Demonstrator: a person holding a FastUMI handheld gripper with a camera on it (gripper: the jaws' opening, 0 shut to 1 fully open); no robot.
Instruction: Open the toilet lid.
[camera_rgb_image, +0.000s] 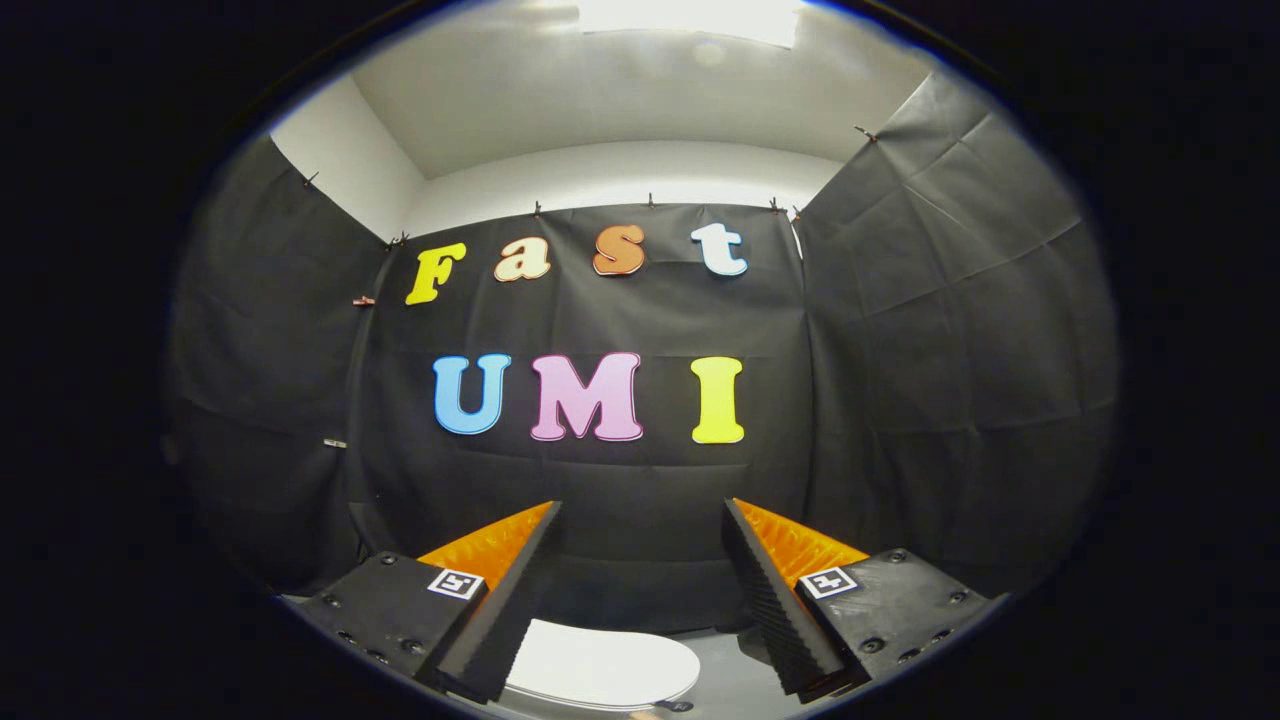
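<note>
**While the gripper hangs wide open above it, the toilet lid lies shut**

As I look forward along the tool, I see the gripper (640, 590) held well above the toilet (600, 668), its two fingers (500, 610) spread far apart with nothing between them. Neither finger touches anything; a broad gap separates their ribbed inner faces, and through that gap I see the black cloth wall (640, 470) of the booth straight ahead. Each finger carries a small square marker (456, 584) on its top block, one on the left and one on the right.

Down low, under the fingers and nearer the left one, I make out the toilet lid (610, 660). It is white, oval and lying flat, so it is closed. Its near left part is hidden behind the left finger, and I cannot tell how far below the fingertips it sits. Just beside the lid, toward the right finger, there is a stretch of pale grey floor (735, 675).

Beyond the fingers the cloth wall wraps round on both sides, creased and pinned along its top edge with small clips (650, 202). Above the cloth I see a white wall (620, 170) and a white ceiling with a bright light panel (690, 18) overhead.
</note>
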